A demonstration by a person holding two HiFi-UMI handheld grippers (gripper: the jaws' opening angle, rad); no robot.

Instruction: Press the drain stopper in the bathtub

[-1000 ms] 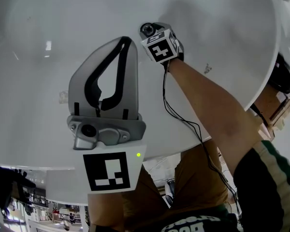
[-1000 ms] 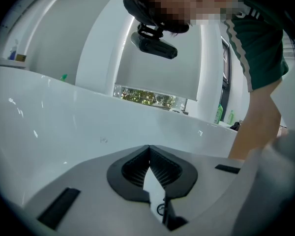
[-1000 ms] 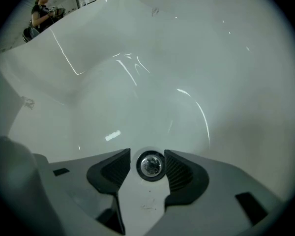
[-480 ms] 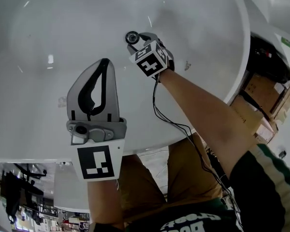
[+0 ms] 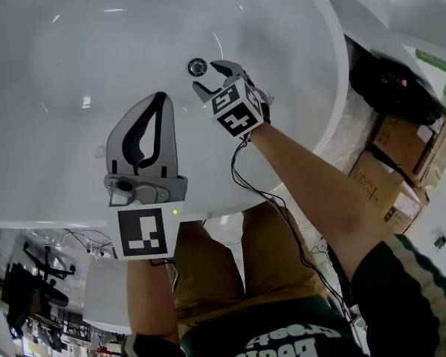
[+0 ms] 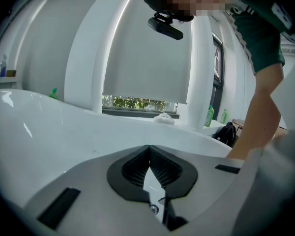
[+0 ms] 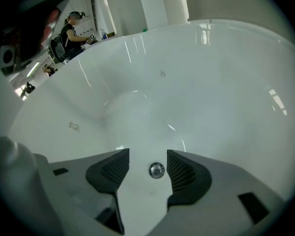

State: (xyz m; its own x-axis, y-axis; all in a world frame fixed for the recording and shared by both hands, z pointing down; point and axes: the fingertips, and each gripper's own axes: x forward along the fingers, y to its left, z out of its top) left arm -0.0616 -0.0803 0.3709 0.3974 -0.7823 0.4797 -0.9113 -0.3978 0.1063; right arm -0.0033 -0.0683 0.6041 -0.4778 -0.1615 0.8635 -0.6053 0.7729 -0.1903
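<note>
Bathtub interior inspected. The small round chrome drain stopper [image 5: 198, 67] sits in the floor of the glossy white bathtub [image 5: 74, 43], near the curved end wall. It is a bright metal disc with a darker ring around it. Being round, it has no long axis to line up with. Whether it stands raised or pressed down cannot be told from these views. The right gripper [image 5: 212, 79] is the nearer one. In the head view its jaw tips are just beside the stopper but apart from it. In the right gripper view the stopper [image 7: 156, 170] shows in the gap between the two black ribbed pads [image 7: 113, 170], lying ahead along the gripper's pointing line, and nothing touches it. The jaws of the right gripper [image 7: 147, 162] have just been opening; they stand wide and hold nothing. The left gripper [image 5: 160, 99] hangs well back towards the tub rim, its tips together on nothing. Judgement: any press falls to the right gripper, travelling straight down its own axis.
</note>
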